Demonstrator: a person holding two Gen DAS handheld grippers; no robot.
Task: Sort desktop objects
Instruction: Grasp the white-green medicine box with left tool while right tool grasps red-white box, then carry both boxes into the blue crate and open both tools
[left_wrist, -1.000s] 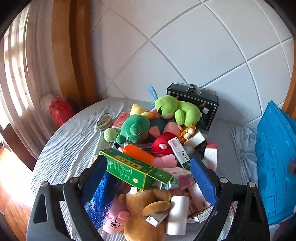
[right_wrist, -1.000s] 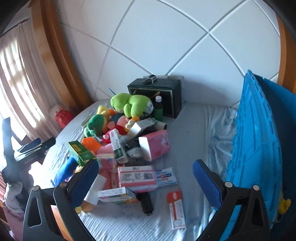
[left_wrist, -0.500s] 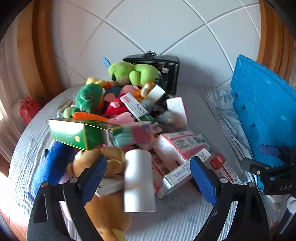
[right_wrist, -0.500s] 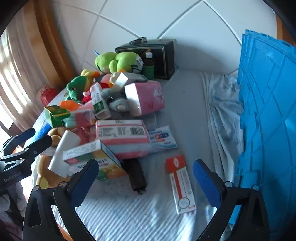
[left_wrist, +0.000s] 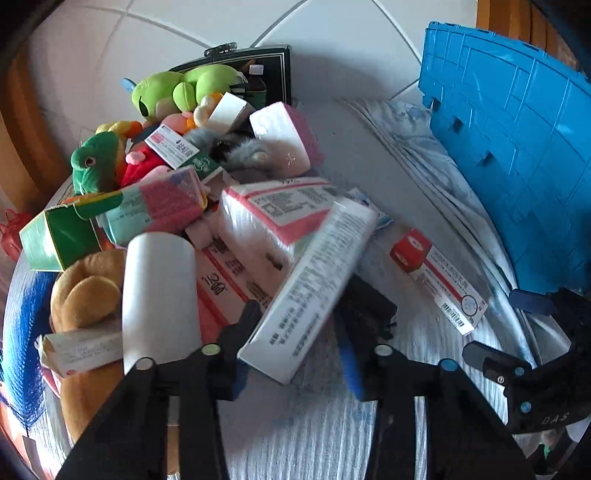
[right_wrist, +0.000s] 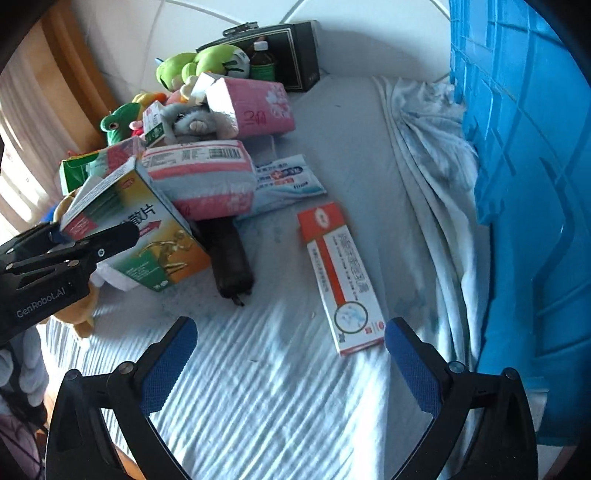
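Box (left_wrist: 310, 288) sits btwn closing left tool (left_wrist: 295, 354) jaws, atop pile.

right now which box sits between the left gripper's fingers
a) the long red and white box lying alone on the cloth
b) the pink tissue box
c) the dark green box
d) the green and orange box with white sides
d: the left gripper is closing on the green and orange box; the long red and white box lies apart on the cloth.

Bare striped cloth on the worktop (right_wrist: 258, 387) lies open in front of the flat red-and-white carton (right_wrist: 341, 277). Left of that carton a heap of boxes and plush toys (right_wrist: 192, 147) blocks passage; right stands a blue plastic crate (right_wrist: 535, 184).
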